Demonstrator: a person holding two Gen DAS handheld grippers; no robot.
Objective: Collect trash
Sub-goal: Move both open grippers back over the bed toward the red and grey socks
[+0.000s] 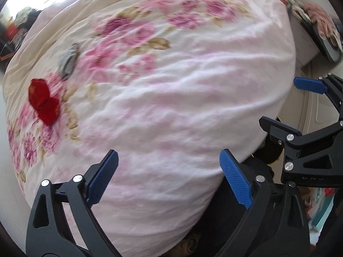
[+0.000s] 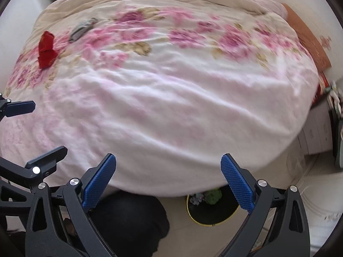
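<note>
A crumpled red wrapper (image 1: 44, 101) (image 2: 46, 50) lies on the flowered bedspread (image 1: 171, 90) (image 2: 171, 107) at the far left. Just beyond it sits a crumpled grey wrapper (image 1: 68, 61) (image 2: 82, 30). My left gripper (image 1: 169, 177) hovers open over the near edge of the bed, nothing between its fingers. My right gripper (image 2: 168, 182) is also open and empty, held over the bed's near edge. Each gripper shows at the side of the other's view. A trash bin with a yellow rim (image 2: 211, 207) stands on the floor below the bed edge, with some scraps inside.
A dark bundle (image 2: 130, 222) lies on the floor beside the bin. A bedside cabinet (image 1: 321, 32) with pink cloth on it stands at the right. An orange headboard (image 2: 306, 36) runs along the bed's far right. Cluttered shelves (image 1: 15, 27) show at the far left.
</note>
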